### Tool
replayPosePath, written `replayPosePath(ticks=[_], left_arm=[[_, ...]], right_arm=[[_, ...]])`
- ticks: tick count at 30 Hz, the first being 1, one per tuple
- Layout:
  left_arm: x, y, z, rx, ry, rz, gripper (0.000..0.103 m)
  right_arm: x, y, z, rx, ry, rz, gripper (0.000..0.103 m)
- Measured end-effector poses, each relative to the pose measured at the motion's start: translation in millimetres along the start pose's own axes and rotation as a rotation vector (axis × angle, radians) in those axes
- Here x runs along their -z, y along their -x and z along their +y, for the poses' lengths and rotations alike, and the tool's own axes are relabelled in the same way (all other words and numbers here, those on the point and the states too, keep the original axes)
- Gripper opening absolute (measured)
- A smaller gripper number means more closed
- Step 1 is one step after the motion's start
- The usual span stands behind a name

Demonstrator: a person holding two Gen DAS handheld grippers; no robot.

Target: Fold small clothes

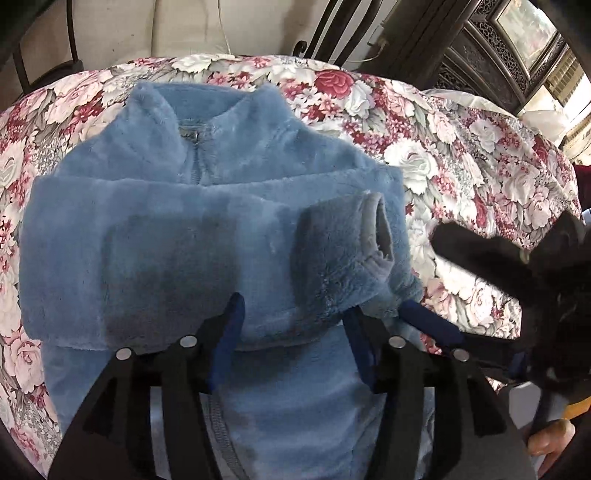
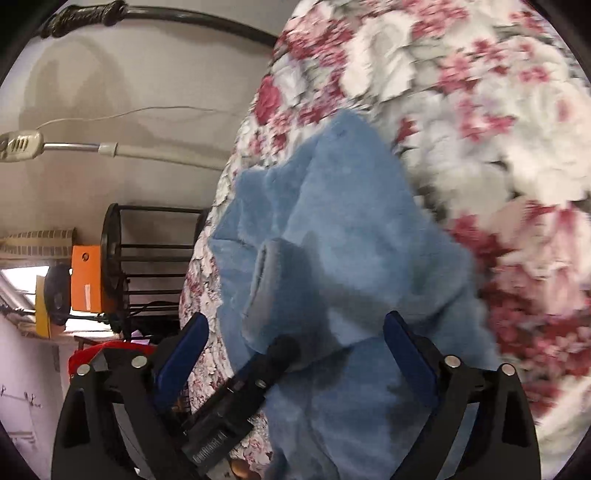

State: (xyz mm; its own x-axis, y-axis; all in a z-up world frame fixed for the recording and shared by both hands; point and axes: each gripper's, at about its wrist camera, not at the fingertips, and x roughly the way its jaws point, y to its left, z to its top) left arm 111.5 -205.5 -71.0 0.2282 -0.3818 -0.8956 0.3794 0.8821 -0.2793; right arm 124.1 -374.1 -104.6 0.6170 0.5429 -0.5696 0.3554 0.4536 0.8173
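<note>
Fleece jacket (image 1: 207, 229), plush blue, sleeves seemingly folded across, floral quilt (image 1: 461, 158)

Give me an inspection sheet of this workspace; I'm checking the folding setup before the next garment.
Surface: floral bedspread, pink and white roses, covering the bed.
Job's things: blue fleece jacket lying zipped, collar away from the camera; both sleeves folded across the chest, one cuff on top.
Clutter: nothing seen on the bedspread.
Grippers: left hand-held gripper open over the jacket, pads not pressing; right hand-held gripper open above the jacket, nothing held.
Cables: thin white cord along the wall.
Surroundings: dark metal bed frame, carved dark wood furniture, orange box beside the bed.
</note>
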Motion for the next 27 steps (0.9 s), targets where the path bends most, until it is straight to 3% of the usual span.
replayPosePath(ticks=[4, 6, 7, 8, 11, 12, 14, 17, 21, 22, 23, 24, 25, 27], left_arm=[[5, -10, 4, 0.007, -0.005, 0.034, 0.056], [6, -11, 4, 0.005, -0.018, 0.042, 0.06], [7, -10, 4, 0.001, -0.028, 0.043, 0.061], [7, -9, 5, -0.003, -0.034, 0.044, 0.065], [5, 6, 16, -0.034, -0.053, 0.017, 0.075], [2, 13, 23, -0.05, -0.049, -0.003, 0.079], [-5, 29, 46, -0.105, -0.009, -0.063, 0.085], [-14, 45, 93, -0.214, 0.103, -0.122, 0.086], [-18, 51, 139, -0.166, 0.274, -0.129, 0.086], [-18, 44, 143, -0.21, 0.283, -0.105, 0.086], [-17, 29, 147, -0.31, 0.284, -0.043, 0.087], [-15, 14, 150, -0.358, 0.283, 0.017, 0.09], [-10, -8, 156, -0.372, 0.287, 0.101, 0.092], [-4, -23, 166, -0.35, 0.321, 0.14, 0.099]], right_arm=[[-2, -19, 12, -0.002, 0.026, 0.004, 0.095], [-2, -31, 14, 0.015, 0.027, 0.014, 0.09], [-3, -38, 13, 0.027, 0.027, 0.027, 0.079], [-3, -42, 12, 0.035, 0.028, 0.036, 0.059], [-2, -49, 10, 0.114, 0.061, 0.049, 0.017], [-3, -49, 10, 0.132, 0.075, 0.045, 0.013], [-4, -45, 13, 0.135, 0.095, 0.029, 0.011], [-10, -28, 37, 0.109, 0.191, -0.045, 0.011], [-16, -10, 55, 0.129, 0.307, -0.116, 0.01], [-20, -11, 50, 0.169, 0.313, -0.114, 0.011], [-26, -18, 38, 0.235, 0.294, -0.097, 0.012], [-31, -27, 25, 0.283, 0.264, -0.075, 0.014], [-34, -38, 7, 0.322, 0.223, -0.039, 0.012], [-36, -41, -4, 0.302, 0.199, -0.036, 0.013]])
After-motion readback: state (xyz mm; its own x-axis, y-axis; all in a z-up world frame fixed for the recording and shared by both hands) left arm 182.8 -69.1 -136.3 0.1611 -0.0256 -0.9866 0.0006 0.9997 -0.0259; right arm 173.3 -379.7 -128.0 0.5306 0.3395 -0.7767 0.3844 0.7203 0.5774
